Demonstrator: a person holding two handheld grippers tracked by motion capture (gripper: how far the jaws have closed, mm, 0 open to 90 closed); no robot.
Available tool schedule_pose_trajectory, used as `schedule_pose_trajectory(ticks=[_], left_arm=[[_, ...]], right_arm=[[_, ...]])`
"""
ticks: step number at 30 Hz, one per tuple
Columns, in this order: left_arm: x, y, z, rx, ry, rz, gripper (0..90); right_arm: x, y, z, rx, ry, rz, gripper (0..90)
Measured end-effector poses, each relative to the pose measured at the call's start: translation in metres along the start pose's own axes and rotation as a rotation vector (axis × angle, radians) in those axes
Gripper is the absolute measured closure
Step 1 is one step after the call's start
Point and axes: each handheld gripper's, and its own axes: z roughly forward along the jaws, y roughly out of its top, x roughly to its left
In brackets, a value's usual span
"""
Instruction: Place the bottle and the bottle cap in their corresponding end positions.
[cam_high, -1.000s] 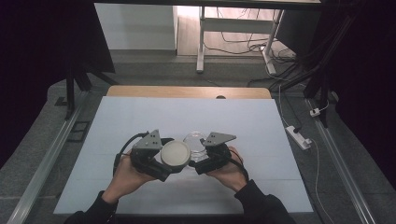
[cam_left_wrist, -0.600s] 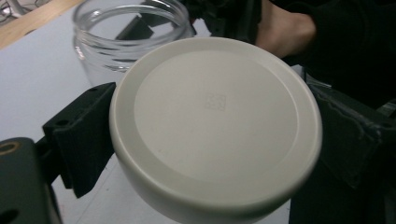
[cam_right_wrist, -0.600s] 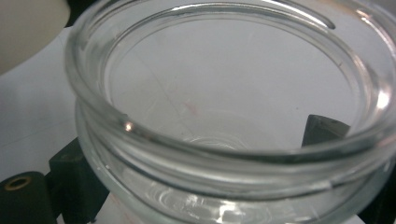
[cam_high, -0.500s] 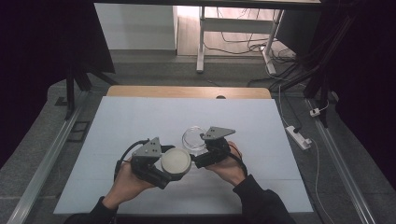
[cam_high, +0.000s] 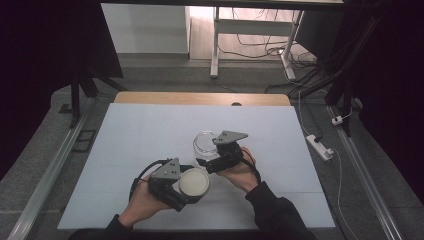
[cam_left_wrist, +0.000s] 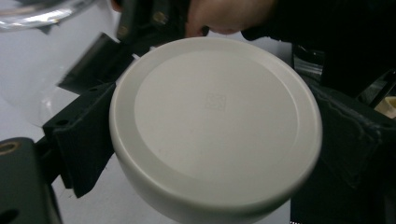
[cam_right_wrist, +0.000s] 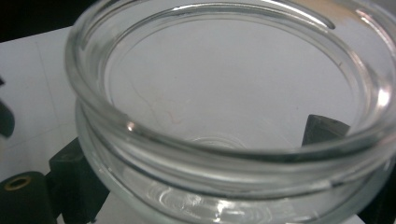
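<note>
Showing jar rim close-up

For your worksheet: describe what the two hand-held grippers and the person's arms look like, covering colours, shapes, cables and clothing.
Both the left gripper and the right gripper are black, blocky tools with two flat black jaws, each topped by a grey three-cornered plate. A black cable loops from the left one. The person wears dark long sleeves; the hands are bare.

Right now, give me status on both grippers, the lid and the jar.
Left gripper shut on lid, lid clear of jar. Right gripper shut on glass jar, jar open and empty. Table around them bare, nothing in the way.
</note>
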Motion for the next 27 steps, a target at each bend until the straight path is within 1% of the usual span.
schedule_pose_trajectory(ticks=[2, 3, 9, 12, 15, 20, 21, 22, 23, 26, 27], left_arm=[[-0.001, -0.003, 0.005, -0.001, 0.003, 0.016, 8.1], [-0.001, -0.004, 0.007, -0.003, 0.000, 0.019, 8.1], [0.001, -0.009, 0.020, -0.001, -0.007, 0.013, 8.1], [0.004, -0.011, 0.025, 0.011, -0.003, 0.018, 8.1], [0.007, -0.013, 0.030, 0.014, -0.001, 0.016, 8.1], [0.012, -0.017, 0.039, 0.020, -0.012, 0.006, 8.1], [0.014, -0.018, 0.041, 0.027, -0.012, 0.013, 8.1], [0.014, -0.019, 0.043, 0.025, -0.013, 0.009, 8.1], [0.016, -0.020, 0.045, 0.033, -0.012, 0.014, 8.1], [0.019, -0.022, 0.050, 0.049, -0.012, 0.015, 8.1], [0.021, -0.023, 0.053, 0.065, -0.016, 0.011, 8.1]], right_arm=[[-0.001, 0.000, 0.001, -0.002, -0.001, 0.001, 6.9], [-0.004, 0.000, 0.003, 0.001, -0.008, 0.005, 6.9], [-0.009, -0.001, 0.009, 0.009, -0.020, 0.012, 6.9], [-0.012, -0.002, 0.013, 0.018, -0.029, 0.011, 6.9], [-0.016, -0.003, 0.020, 0.024, -0.041, 0.018, 6.9], [-0.020, -0.003, 0.026, 0.030, -0.050, 0.026, 6.9], [-0.022, -0.003, 0.030, 0.036, -0.056, 0.025, 6.9], [-0.023, -0.003, 0.032, 0.040, -0.058, 0.025, 6.9], [-0.023, -0.003, 0.032, 0.040, -0.058, 0.025, 6.9], [-0.026, -0.005, 0.039, 0.049, -0.069, 0.029, 6.9], [-0.027, -0.005, 0.041, 0.049, -0.071, 0.031, 6.9]])
